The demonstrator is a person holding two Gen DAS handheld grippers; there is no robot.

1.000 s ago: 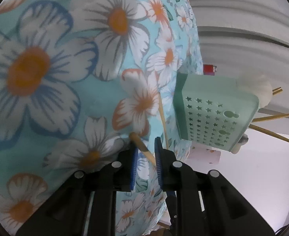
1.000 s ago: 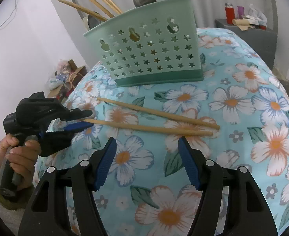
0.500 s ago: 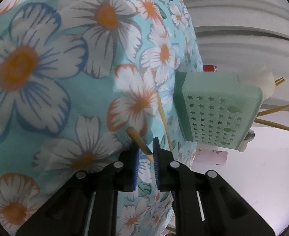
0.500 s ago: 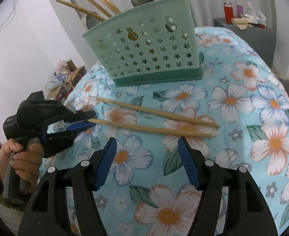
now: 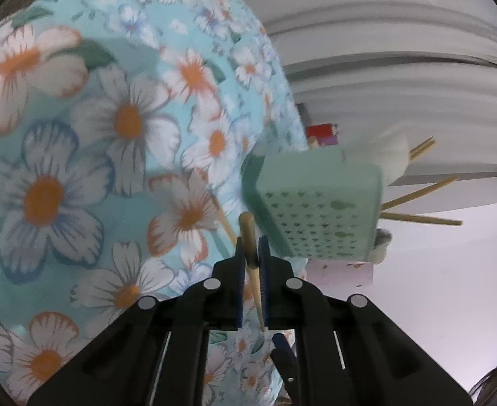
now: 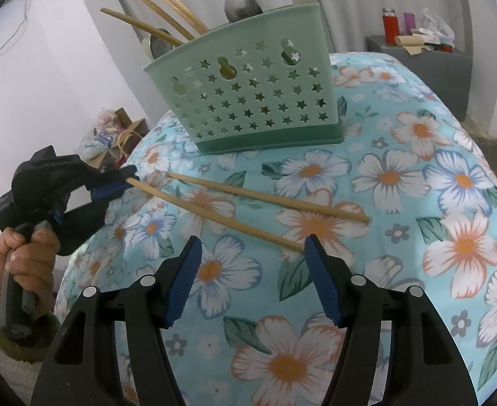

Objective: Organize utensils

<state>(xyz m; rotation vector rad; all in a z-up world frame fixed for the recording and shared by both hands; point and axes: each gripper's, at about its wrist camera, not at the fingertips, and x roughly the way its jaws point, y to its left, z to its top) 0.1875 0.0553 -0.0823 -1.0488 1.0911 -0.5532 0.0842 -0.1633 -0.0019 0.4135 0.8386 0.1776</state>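
Already left gripper (image 5: 251,247) clamped thick end of nearer chopstick (image 6: 214,212), long axis running out toward right gripper (image 6: 252,264), whose jaws gaped empty; holder (image 6: 248,91) stood beyond second chopstick (image 6: 268,197) on tablecloth (image 6: 434,203).

Two loose chopsticks (image 6: 268,199) — one green caddy (image 6: 248,91).

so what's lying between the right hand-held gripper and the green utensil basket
Two wooden chopsticks cross the floral cloth between the right hand-held gripper and basket, seen in the right wrist view.
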